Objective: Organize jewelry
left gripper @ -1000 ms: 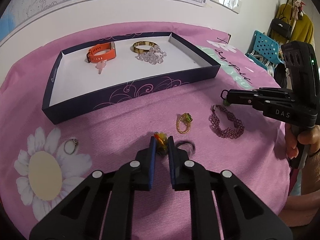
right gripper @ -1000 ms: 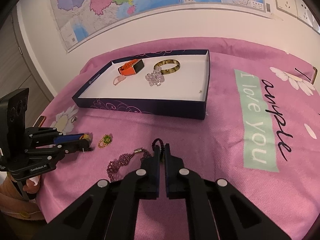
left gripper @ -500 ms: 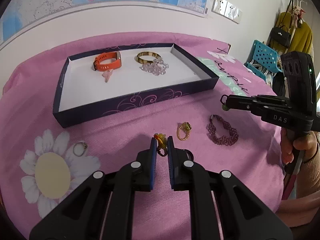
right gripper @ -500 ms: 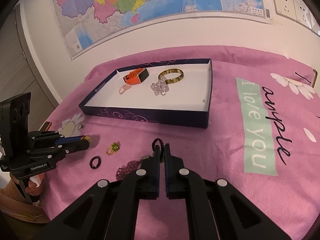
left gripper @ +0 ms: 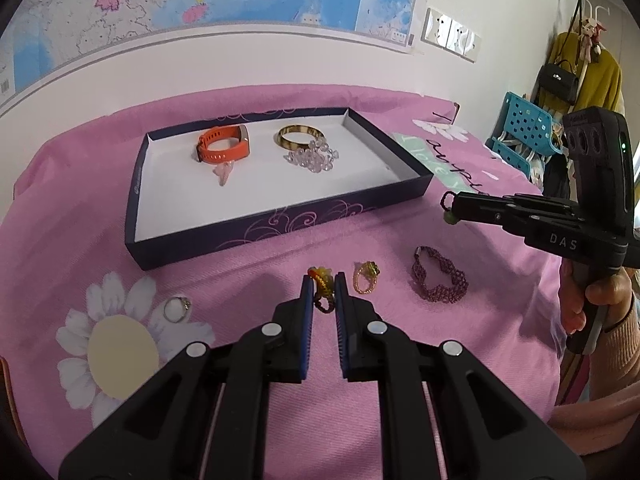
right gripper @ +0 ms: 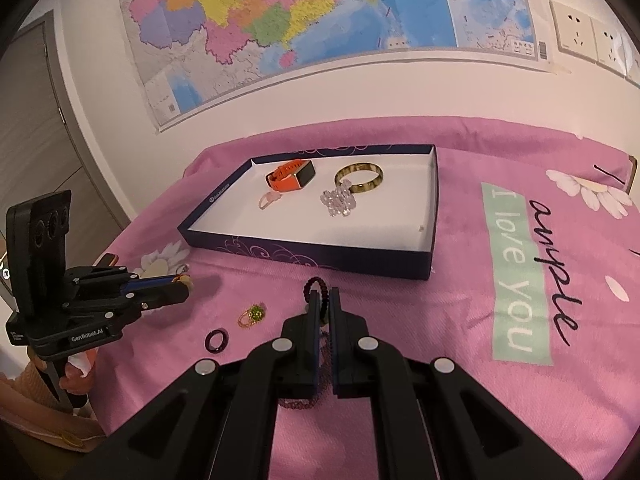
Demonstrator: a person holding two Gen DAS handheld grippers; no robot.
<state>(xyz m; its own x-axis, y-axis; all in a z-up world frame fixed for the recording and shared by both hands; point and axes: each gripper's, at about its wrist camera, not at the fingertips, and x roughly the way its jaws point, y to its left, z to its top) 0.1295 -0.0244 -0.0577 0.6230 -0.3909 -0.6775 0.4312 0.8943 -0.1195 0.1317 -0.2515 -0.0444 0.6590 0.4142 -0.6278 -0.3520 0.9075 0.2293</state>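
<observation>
Pink cloth (left gripper: 240,264); left gripper (left gripper: 323,280) clamps light, soft knot ring (left gripper: 321,276); right gripper (right gripper: 323,298) clamps limp bead bracelet (right gripper: 318,286); pinch cord.

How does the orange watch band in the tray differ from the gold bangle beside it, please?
The orange band is a flat strap with a row of holes and a dark rectangular face; the gold bangle is a plain, smooth, rigid ring. The band stands on its edge, while the bangle lies flat with clear beads against it. Both sit at the far end of the tray.
</observation>
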